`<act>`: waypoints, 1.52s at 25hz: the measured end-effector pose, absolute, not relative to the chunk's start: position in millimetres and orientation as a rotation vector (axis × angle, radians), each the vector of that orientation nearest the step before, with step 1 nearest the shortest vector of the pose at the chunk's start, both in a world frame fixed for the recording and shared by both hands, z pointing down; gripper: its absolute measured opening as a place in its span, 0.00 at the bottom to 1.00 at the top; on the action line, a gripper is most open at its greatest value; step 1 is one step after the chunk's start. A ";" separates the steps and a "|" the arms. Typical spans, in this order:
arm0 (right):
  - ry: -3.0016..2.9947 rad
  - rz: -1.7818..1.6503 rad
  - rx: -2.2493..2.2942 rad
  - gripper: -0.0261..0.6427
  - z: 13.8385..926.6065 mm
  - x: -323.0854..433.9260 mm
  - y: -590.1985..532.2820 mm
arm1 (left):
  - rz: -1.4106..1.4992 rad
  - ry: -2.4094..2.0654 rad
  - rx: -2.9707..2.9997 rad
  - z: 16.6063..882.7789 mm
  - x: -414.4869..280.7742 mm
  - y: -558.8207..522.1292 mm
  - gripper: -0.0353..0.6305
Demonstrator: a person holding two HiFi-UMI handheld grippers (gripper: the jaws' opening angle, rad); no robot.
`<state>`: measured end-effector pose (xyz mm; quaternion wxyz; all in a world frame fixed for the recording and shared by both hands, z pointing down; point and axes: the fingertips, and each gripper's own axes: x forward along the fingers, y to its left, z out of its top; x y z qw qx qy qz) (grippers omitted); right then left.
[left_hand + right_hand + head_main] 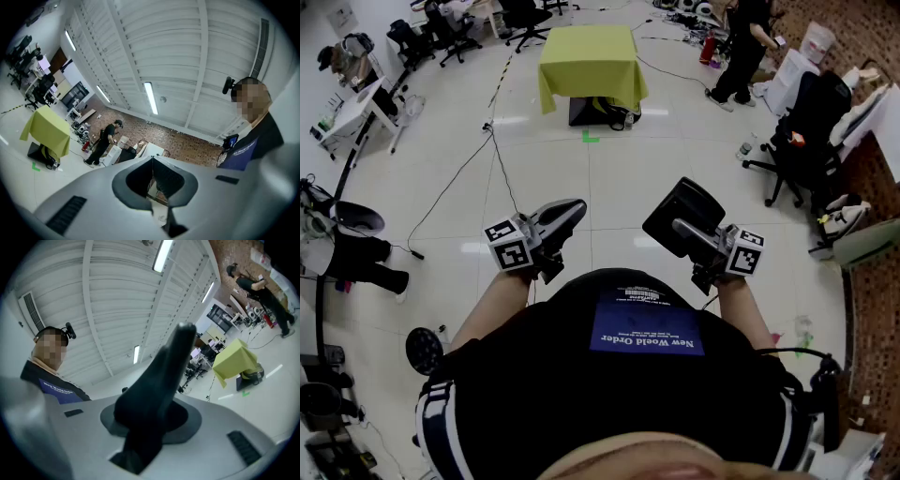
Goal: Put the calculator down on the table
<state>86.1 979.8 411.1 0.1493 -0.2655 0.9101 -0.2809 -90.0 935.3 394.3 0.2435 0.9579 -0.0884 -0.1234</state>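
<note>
The calculator (682, 217) is a flat black slab, and my right gripper (682, 230) is shut on it at chest height over the floor. In the right gripper view the calculator (159, 380) shows edge-on, rising from between the jaws of the right gripper (149, 420). My left gripper (567, 214) is held level beside it, to the left. In the left gripper view, the left gripper (152, 160) has its jaws closed together with nothing between them. The table (586, 58), draped in a yellow-green cloth, stands far ahead across the floor.
A person in black (745, 47) stands right of the table. Office chairs (802, 131) line the right side, and more desks and chairs (441, 33) the far left. Cables (502, 159) run over the tiles. A dark box (595, 111) sits under the table.
</note>
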 end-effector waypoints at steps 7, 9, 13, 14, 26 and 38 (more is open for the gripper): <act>2.588 -0.839 -0.765 0.20 429.4 104.1 972.3 | -0.278 -0.182 2.606 398.9 -53.5 924.7 0.06; 2.581 -0.855 -0.762 0.20 435.2 102.7 967.1 | -0.275 -0.184 2.605 401.5 -53.7 919.5 0.06; 2.589 -0.875 -0.764 0.20 441.5 88.7 948.4 | -0.297 -0.197 2.587 411.3 -69.3 900.0 0.06; 2.598 -0.871 -0.764 0.20 439.8 81.1 940.1 | -0.306 -0.195 2.583 412.8 -76.5 891.2 0.06; 2.602 -0.726 -0.747 0.20 382.5 -68.9 774.6 | -0.338 -0.171 2.678 376.8 -239.0 722.2 0.06; 2.560 -0.795 -0.721 0.20 383.7 -109.5 649.7 | -0.332 -0.191 2.625 397.0 -288.0 601.0 0.06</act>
